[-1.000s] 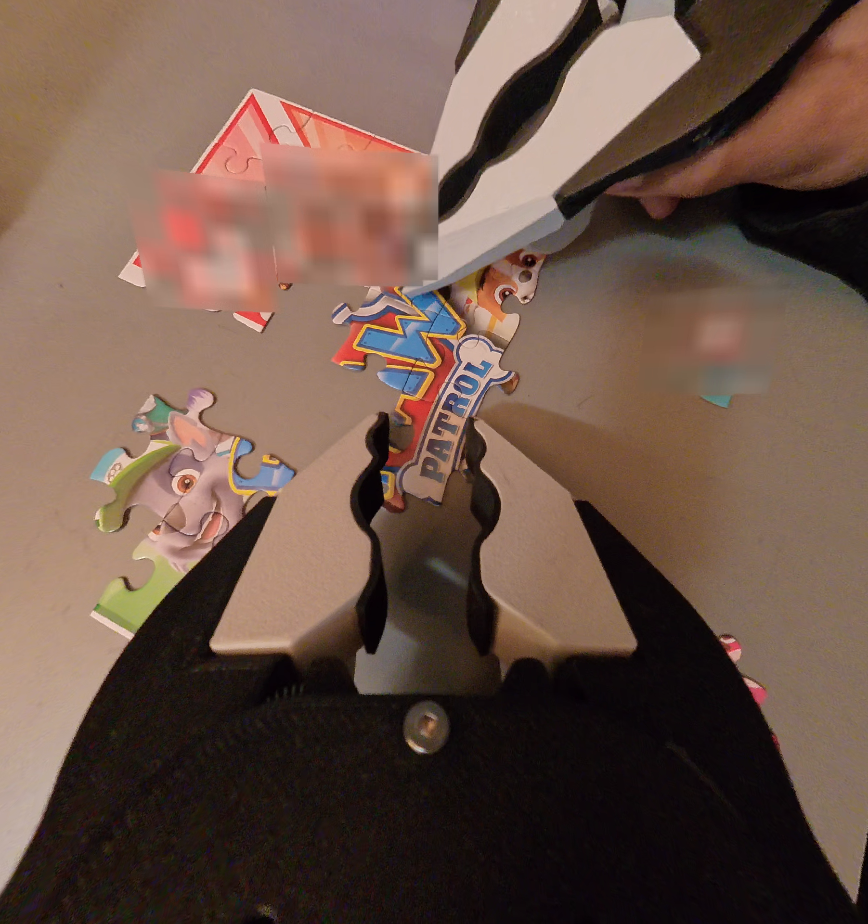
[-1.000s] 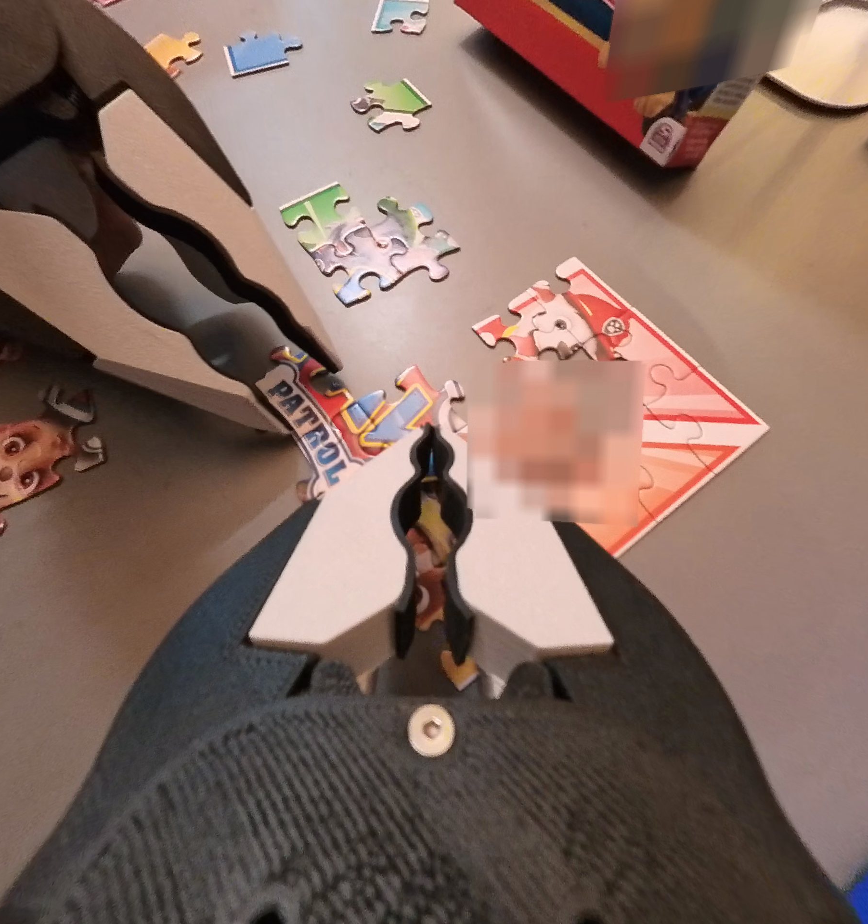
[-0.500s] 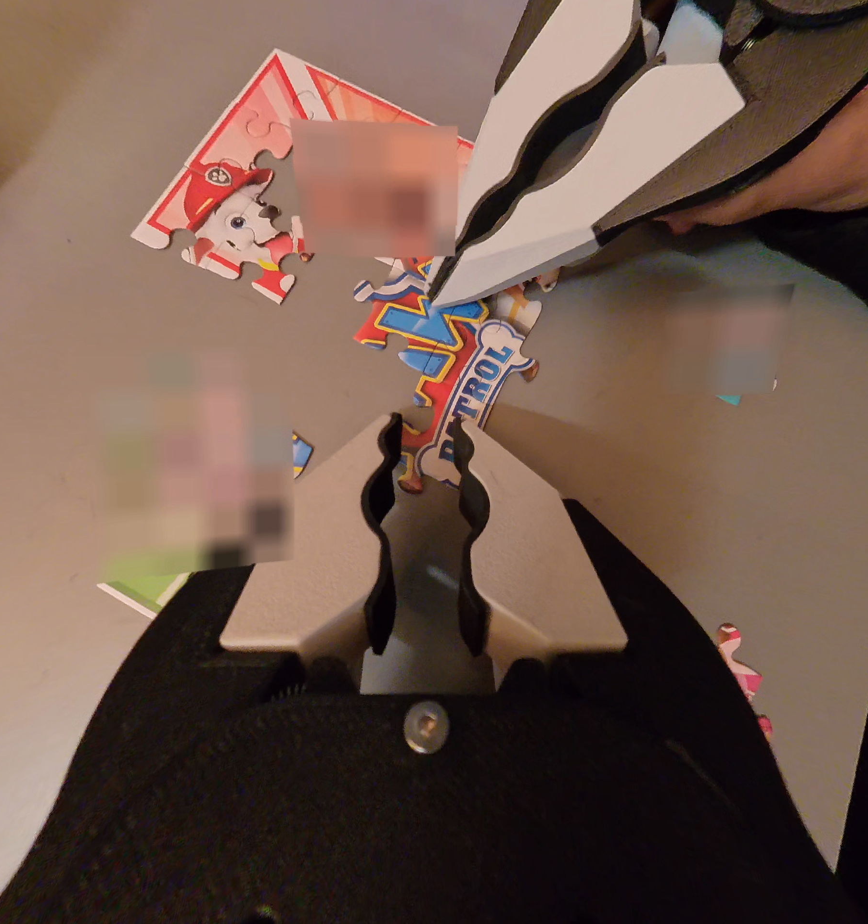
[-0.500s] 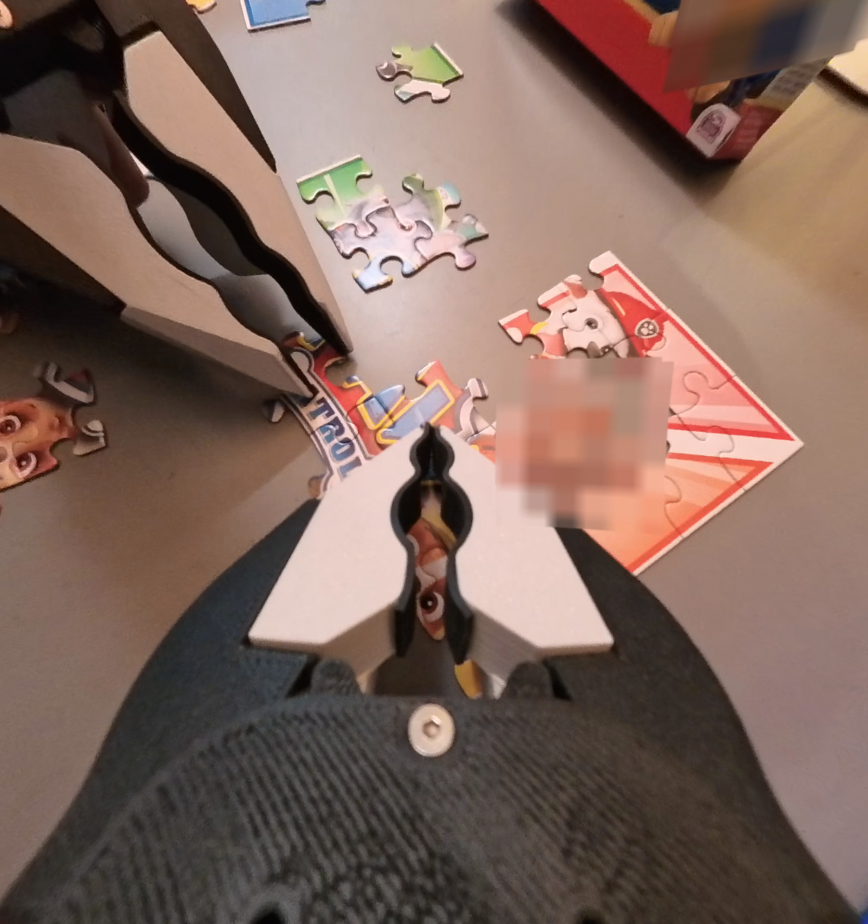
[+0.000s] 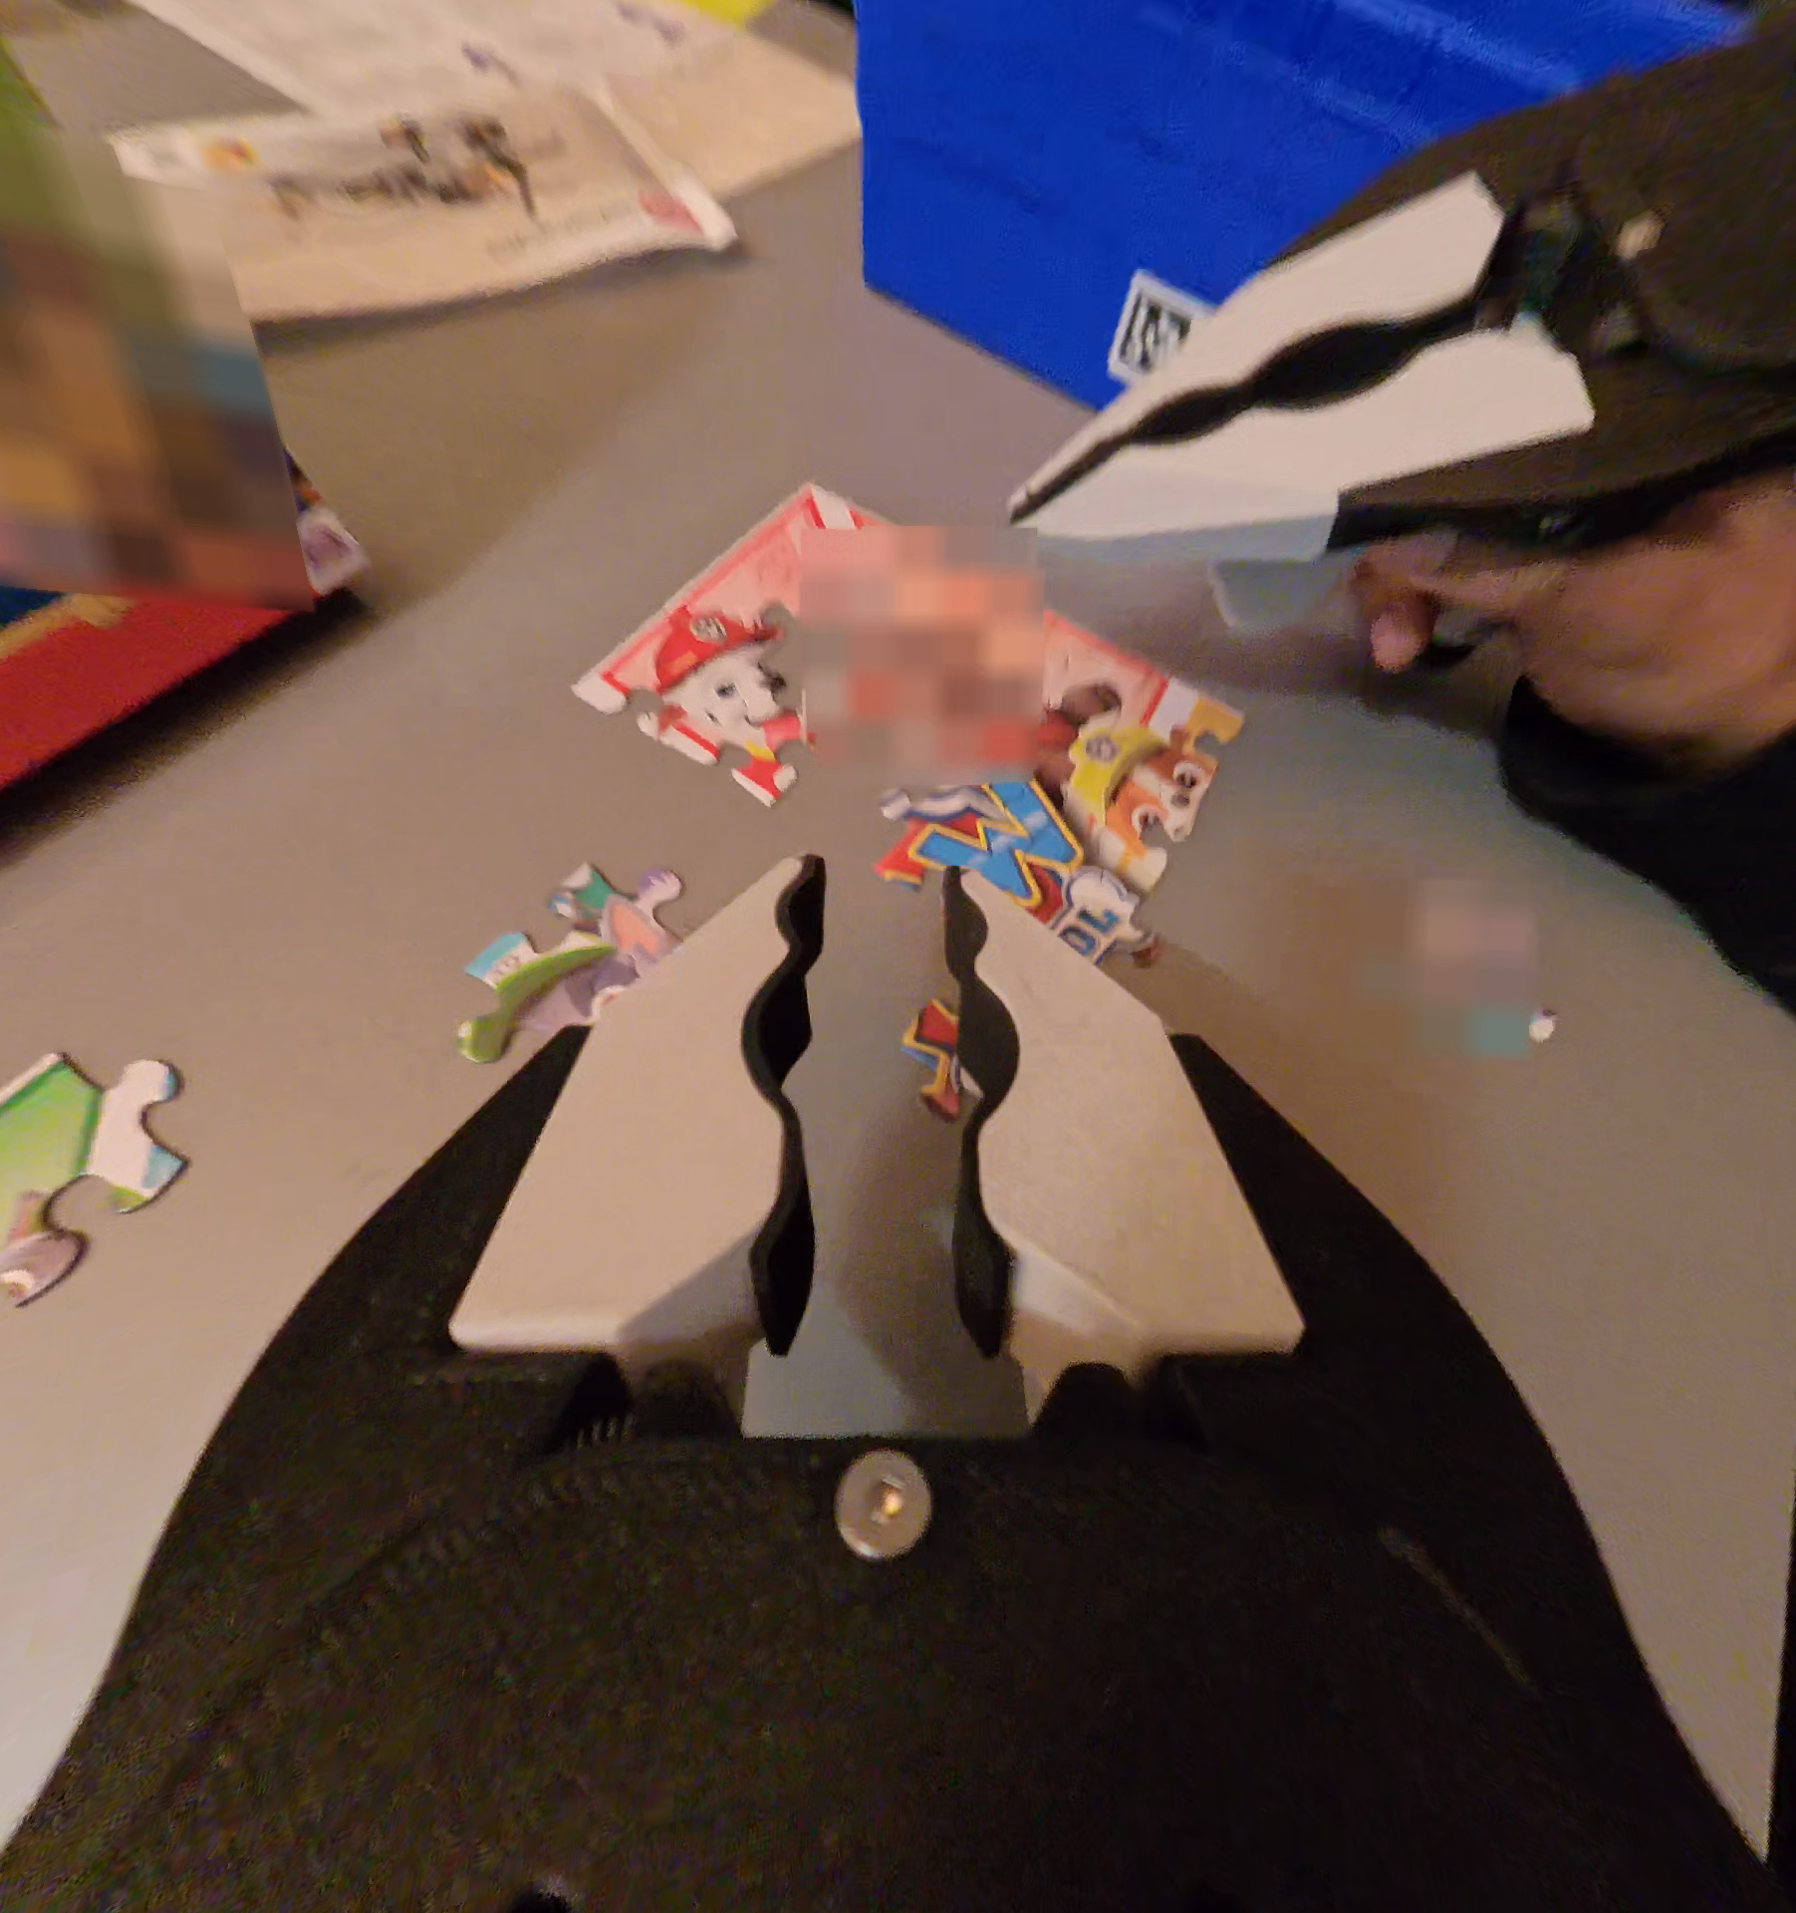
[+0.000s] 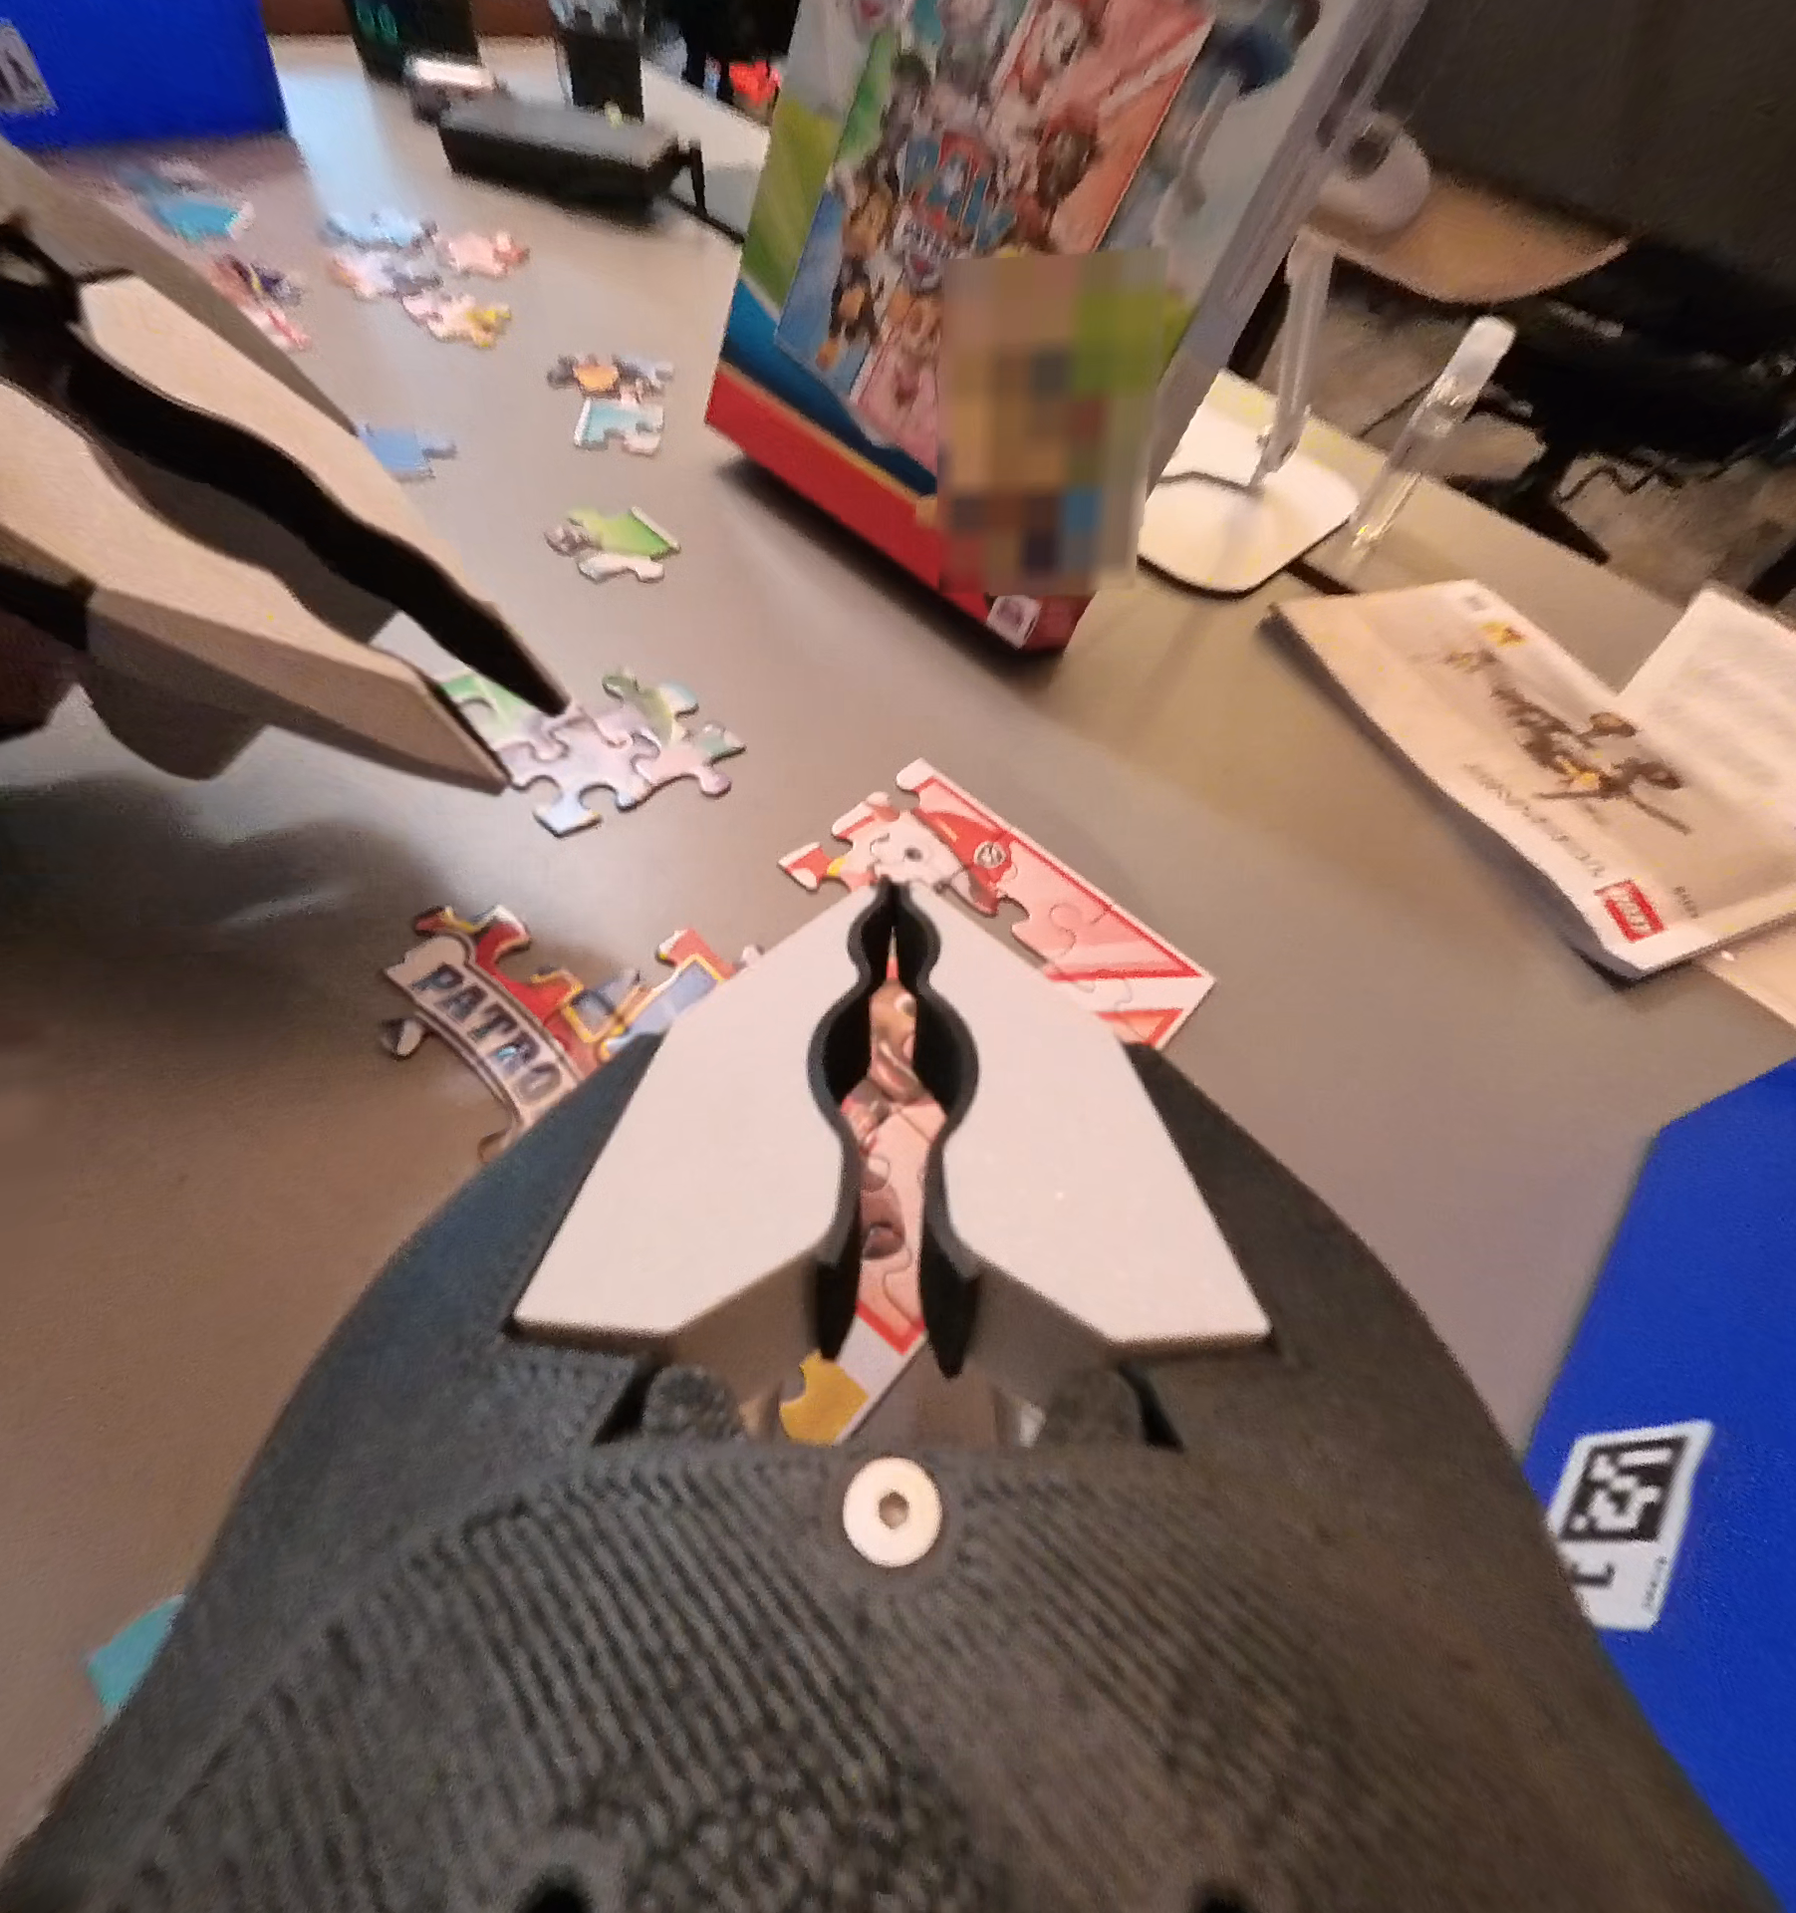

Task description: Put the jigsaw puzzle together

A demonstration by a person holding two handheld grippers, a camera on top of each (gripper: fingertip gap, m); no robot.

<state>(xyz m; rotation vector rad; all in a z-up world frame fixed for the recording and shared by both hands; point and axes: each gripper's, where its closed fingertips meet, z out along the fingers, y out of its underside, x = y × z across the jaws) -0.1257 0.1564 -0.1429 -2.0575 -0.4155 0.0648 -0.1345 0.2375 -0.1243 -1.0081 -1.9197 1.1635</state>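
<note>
My left gripper [image 5: 881,890], jaws parted and empty, has lifted back from the red-and-blue cardboard puzzle cluster [image 5: 1018,844] on the grey table [image 5: 355,828]; my right gripper [image 6: 891,901], jaws closed, has also risen above it.

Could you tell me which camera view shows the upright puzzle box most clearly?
The right wrist view: the puzzle box stands beyond the shut right claw, its illustrated front mostly visible. The left wrist view catches only its blurred left-edge corner.

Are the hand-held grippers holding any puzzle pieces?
No. The left hand-held gripper is open and empty; the right hand-held gripper is shut on nothing, above the puzzle pieces.
</note>
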